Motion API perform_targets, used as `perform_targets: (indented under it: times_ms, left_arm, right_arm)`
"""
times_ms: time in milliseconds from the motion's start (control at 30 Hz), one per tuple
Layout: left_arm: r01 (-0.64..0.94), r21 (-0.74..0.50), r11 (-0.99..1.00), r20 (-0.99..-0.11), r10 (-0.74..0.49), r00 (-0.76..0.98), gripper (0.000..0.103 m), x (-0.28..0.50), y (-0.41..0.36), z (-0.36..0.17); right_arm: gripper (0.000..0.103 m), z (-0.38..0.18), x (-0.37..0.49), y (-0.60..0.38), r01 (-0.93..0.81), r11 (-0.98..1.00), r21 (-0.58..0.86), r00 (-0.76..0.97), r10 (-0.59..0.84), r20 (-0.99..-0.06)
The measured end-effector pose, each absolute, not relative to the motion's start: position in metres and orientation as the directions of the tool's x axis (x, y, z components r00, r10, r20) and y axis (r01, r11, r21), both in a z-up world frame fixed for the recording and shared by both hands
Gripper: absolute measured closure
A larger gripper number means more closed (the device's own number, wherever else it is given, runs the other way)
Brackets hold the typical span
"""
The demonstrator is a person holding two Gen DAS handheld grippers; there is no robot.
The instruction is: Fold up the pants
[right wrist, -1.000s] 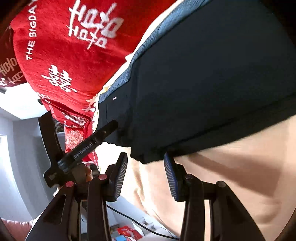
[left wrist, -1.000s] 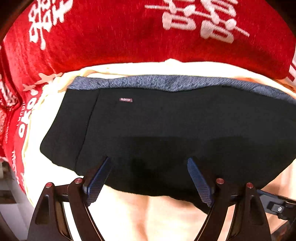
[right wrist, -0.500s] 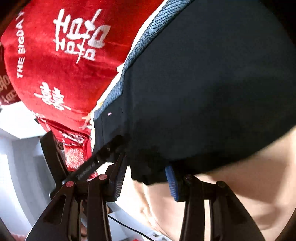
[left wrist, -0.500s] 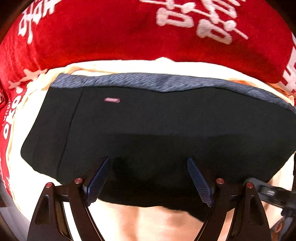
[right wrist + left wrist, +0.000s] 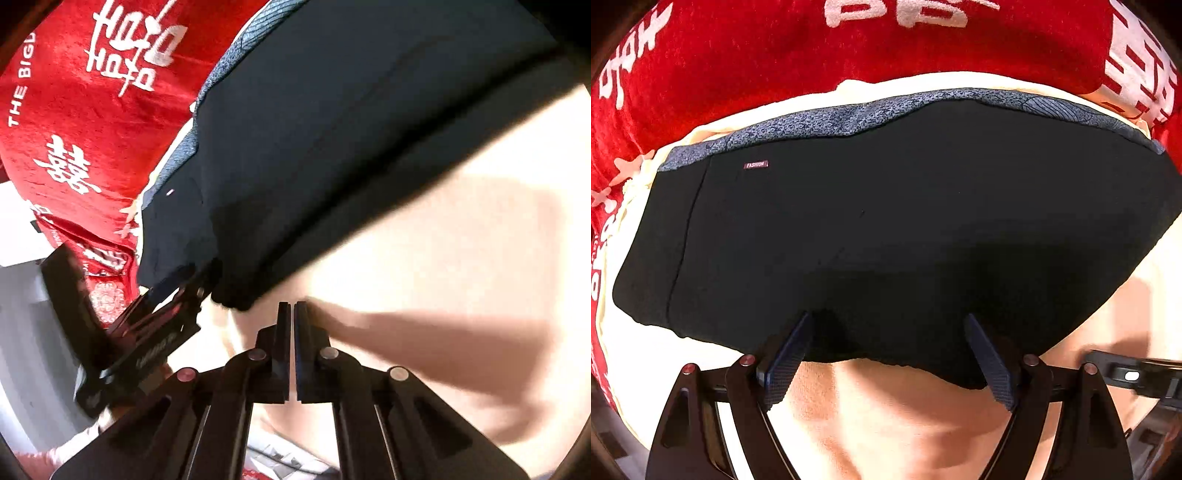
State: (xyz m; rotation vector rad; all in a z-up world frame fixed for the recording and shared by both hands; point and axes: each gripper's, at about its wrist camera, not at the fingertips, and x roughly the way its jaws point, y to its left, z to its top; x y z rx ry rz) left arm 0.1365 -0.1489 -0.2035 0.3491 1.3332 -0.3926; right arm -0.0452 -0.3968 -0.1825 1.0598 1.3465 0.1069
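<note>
Black pants (image 5: 886,221) lie folded on a cream sheet (image 5: 905,424), with a grey-blue waistband (image 5: 849,118) along the far edge and a small label (image 5: 756,164) at the left. My left gripper (image 5: 888,319) is open, its fingertips spread over the near edge of the pants and pointing steeply down. In the right wrist view the pants (image 5: 351,129) run diagonally. My right gripper (image 5: 290,306) is shut just off their near corner, over the sheet (image 5: 443,258), and I see no cloth between its pads. The left gripper (image 5: 162,317) shows blurred at that corner.
A red blanket (image 5: 775,55) with white characters lies beyond the waistband and also shows in the right wrist view (image 5: 92,110). The right gripper's body (image 5: 1134,376) pokes in at the right edge. A grey floor and clutter lie past the bed's edge at lower left.
The right gripper's jaws have closed, and the pants' corner that was between them now lies to their left. The left gripper has dropped closer to the pants, still open.
</note>
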Motion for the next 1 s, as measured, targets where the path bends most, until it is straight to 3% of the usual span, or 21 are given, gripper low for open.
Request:
perform_targets:
  times_ms: [200,233,267,333,367,733,767,800,833,1000]
  left_arm:
    - [0.478,0.044,0.877,-0.978,-0.058,0.198,0.017,0.136,-0.152,-0.2]
    - [0.474,0.04,0.879,-0.979,-0.06,0.194,0.017,0.136,-0.152,-0.199]
    - [0.473,0.036,0.88,-0.979,-0.063,0.192,0.017,0.137,-0.151,-0.199]
    - [0.474,0.034,0.88,-0.979,-0.067,0.194,0.017,0.136,-0.153,-0.204]
    - [0.476,0.033,0.879,-0.978,-0.068,0.195,0.017,0.136,-0.153,-0.204]
    - [0.475,0.014,0.88,-0.979,-0.086,0.187,0.017,0.14,-0.144,-0.207]
    - [0.474,0.012,0.881,-0.979,-0.086,0.185,0.017,0.14,-0.144,-0.206]
    - [0.472,0.01,0.882,-0.979,-0.086,0.183,0.017,0.14,-0.145,-0.206]
    - [0.47,0.008,0.882,-0.98,-0.087,0.181,0.017,0.14,-0.144,-0.205]
    - [0.487,0.019,0.873,-0.978,-0.084,0.189,0.017,0.134,-0.145,-0.205]
  right_arm:
    - [0.098,-0.139,-0.032,-0.422,0.426,0.693,0.581,0.308,0.493,-0.814]
    - [0.094,-0.132,-0.026,-0.426,0.418,0.722,0.551,0.304,0.46,-0.834]
    - [0.089,-0.127,-0.019,-0.431,0.412,0.745,0.525,0.301,0.433,-0.85]
    - [0.052,-0.13,-0.018,-0.438,0.428,0.727,0.537,0.299,0.447,-0.843]
    - [0.05,-0.133,-0.022,-0.442,0.447,0.713,0.54,0.297,0.451,-0.842]
    - [0.055,-0.165,-0.017,-0.459,0.568,0.545,0.616,0.404,0.467,-0.786]
    - [0.06,-0.168,-0.017,-0.46,0.58,0.53,0.619,0.406,0.47,-0.783]
    - [0.081,-0.17,-0.019,-0.463,0.594,0.518,0.615,0.406,0.468,-0.785]
    - [0.093,-0.17,-0.02,-0.465,0.618,0.514,0.595,0.393,0.453,-0.8]
    - [0.096,-0.166,-0.038,-0.456,0.635,0.546,0.547,0.381,0.394,-0.836]
